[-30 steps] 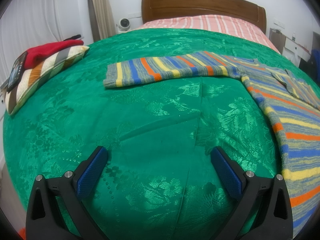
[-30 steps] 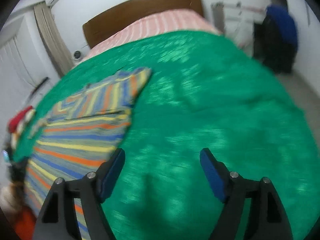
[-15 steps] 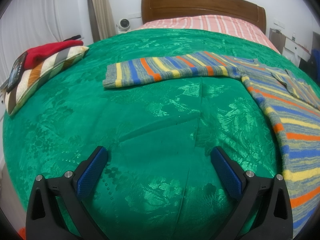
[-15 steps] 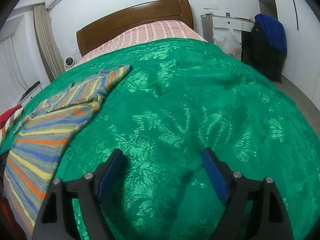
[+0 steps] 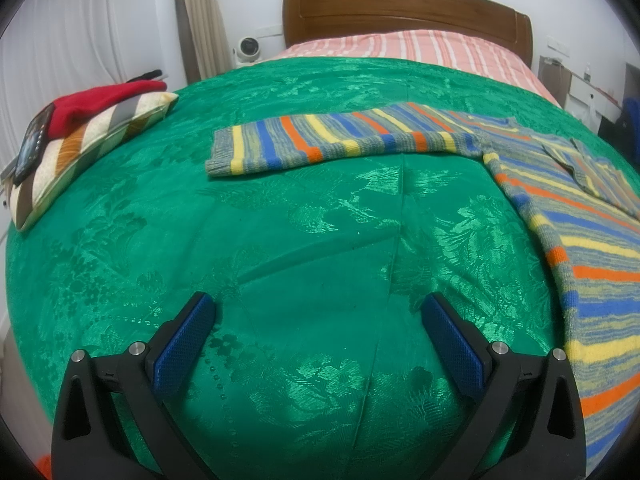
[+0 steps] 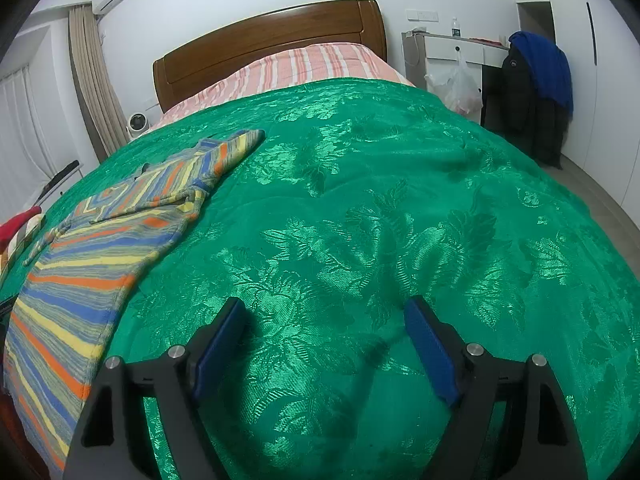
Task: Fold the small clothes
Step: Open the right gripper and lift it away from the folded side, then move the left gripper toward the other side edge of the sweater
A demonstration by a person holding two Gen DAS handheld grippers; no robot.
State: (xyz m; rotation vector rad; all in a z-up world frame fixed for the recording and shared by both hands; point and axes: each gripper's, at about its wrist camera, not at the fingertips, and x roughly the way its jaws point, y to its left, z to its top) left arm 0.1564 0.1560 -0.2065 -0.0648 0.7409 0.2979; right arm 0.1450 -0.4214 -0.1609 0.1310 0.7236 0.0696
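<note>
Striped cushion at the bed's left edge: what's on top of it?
On the striped cushion lie a red garment and a phone. The cushion top beneath them is hidden.

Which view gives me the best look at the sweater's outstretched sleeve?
Left wrist: the striped sweater's sleeve lies flat across the green bedspread, cuff included. The right wrist view shows only the other, shorter-looking sleeve.

A bed with a green cover (image 5: 312, 248) carries a striped sweater (image 5: 560, 216) spread flat and a striped cushion (image 5: 80, 148) near its edge.
</note>
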